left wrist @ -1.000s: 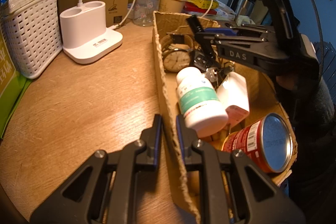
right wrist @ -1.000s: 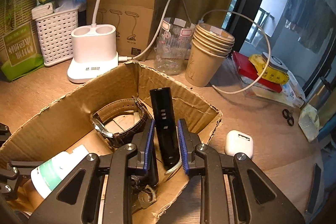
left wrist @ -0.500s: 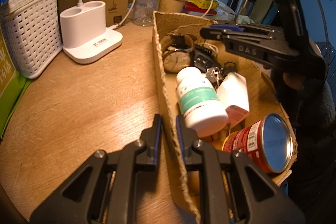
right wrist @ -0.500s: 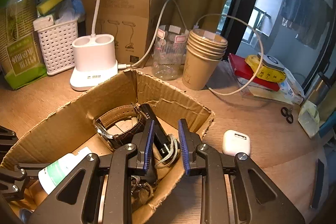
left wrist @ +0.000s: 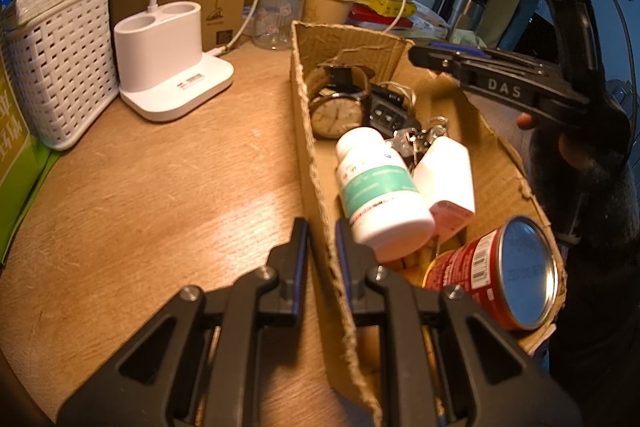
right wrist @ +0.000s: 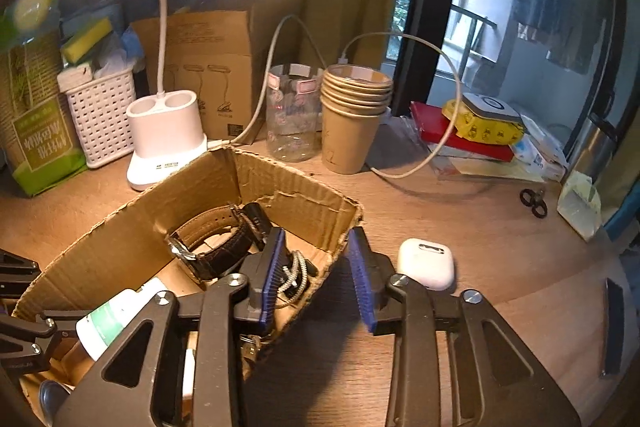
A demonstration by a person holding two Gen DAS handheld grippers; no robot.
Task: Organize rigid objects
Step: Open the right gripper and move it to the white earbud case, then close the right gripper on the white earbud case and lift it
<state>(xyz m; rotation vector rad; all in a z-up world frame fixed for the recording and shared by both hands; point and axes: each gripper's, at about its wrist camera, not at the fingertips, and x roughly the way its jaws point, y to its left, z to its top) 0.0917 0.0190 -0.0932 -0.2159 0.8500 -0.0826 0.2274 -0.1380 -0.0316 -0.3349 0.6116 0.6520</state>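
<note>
two grippers: our left gripper [left wrist: 322,247] is clamped on the box [left wrist: 308,163] wall, our right gripper [right wrist: 318,275] is spread empty over its corner, with the earbud case [right wrist: 426,263] on the table [right wrist: 480,227] beside it.

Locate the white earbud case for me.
In the right wrist view, the white earbud case lies on the wooden table, just outside the cardboard box, right of the right gripper.

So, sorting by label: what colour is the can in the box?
Red can, silver end; left wrist view.
</note>
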